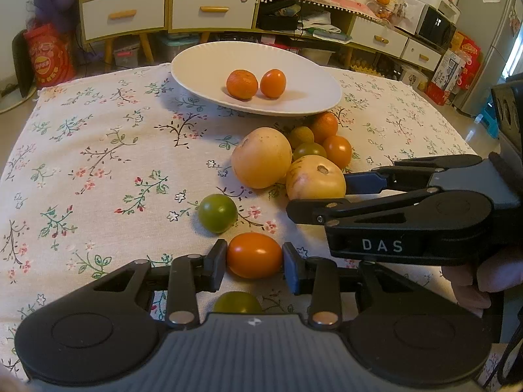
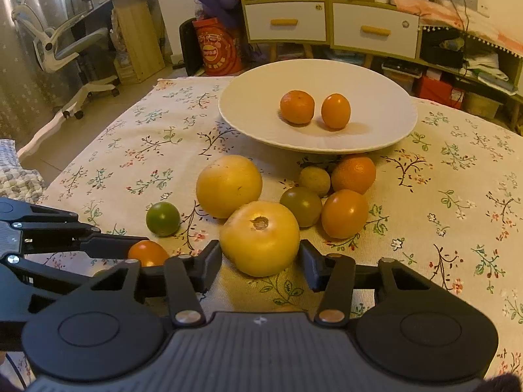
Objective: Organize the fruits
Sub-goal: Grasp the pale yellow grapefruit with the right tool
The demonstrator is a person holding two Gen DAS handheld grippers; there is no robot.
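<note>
My left gripper [image 1: 254,259] is shut on a small orange fruit [image 1: 254,254], low over the floral tablecloth. My right gripper [image 2: 260,258] has its jaws on both sides of a large yellow fruit [image 2: 260,236], touching it or nearly so. It shows in the left wrist view [image 1: 315,179] too. A second large yellow fruit [image 2: 228,184] lies behind it. A white plate [image 2: 376,130] at the back holds two orange fruits [image 2: 296,106] [image 2: 335,111]. A green fruit [image 2: 162,219] lies left of the pile.
Several small orange and green fruits [image 2: 345,213] lie in a cluster between the plate and my right gripper. Another green fruit [image 1: 237,302] sits under my left gripper. The table ends at the left [image 2: 42,192]. Cabinets and an office chair [image 2: 70,49] stand beyond.
</note>
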